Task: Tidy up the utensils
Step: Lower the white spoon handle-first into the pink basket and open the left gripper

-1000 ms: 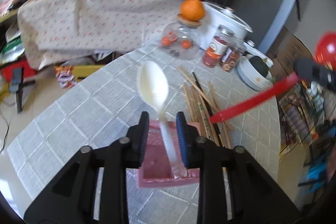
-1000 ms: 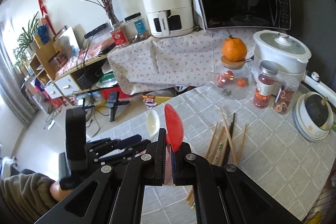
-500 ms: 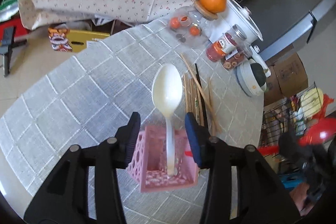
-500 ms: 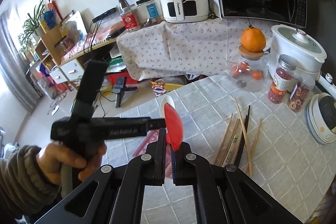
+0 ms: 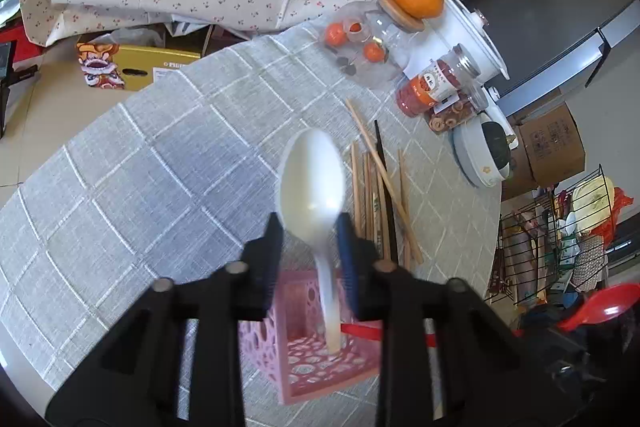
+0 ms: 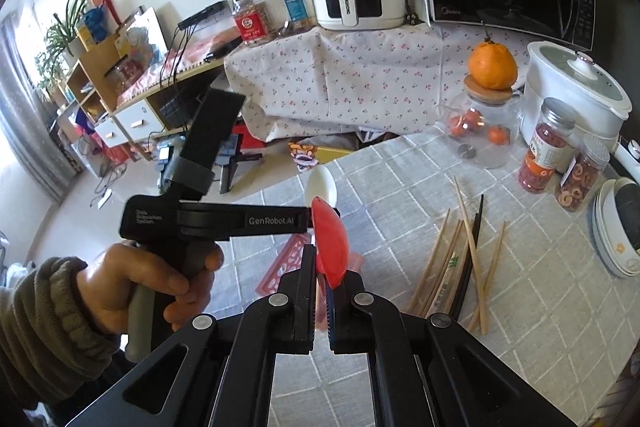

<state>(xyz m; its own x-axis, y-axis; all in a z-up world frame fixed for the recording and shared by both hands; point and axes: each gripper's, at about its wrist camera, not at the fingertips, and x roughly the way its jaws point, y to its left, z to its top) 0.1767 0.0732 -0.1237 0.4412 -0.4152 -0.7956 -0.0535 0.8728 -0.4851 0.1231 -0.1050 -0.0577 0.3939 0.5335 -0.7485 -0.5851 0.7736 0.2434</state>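
A white spoon (image 5: 313,183) stands handle-down in the pink perforated holder (image 5: 308,367) on the grey checked tablecloth. My left gripper (image 5: 310,227) is open, its fingers either side of the spoon's neck, not touching it. My right gripper (image 6: 320,275) is shut on a red spoon (image 6: 330,243), bowl up, above the pink holder (image 6: 280,271). The red spoon also shows in the left wrist view (image 5: 596,307), its handle reaching into the holder. Several chopsticks (image 5: 380,195) lie loose on the cloth to the right of the holder (image 6: 460,259).
A glass jar with an orange on its lid (image 6: 486,107), two snack jars (image 6: 548,147), a white cooker (image 6: 576,91) and stacked bowls (image 6: 618,223) line the table's far right. A wire rack (image 5: 560,239) stands beyond the table edge.
My left gripper let go of the white spoon in the holder, opened and rose above it. My right gripper brought the red spoon over the holder.
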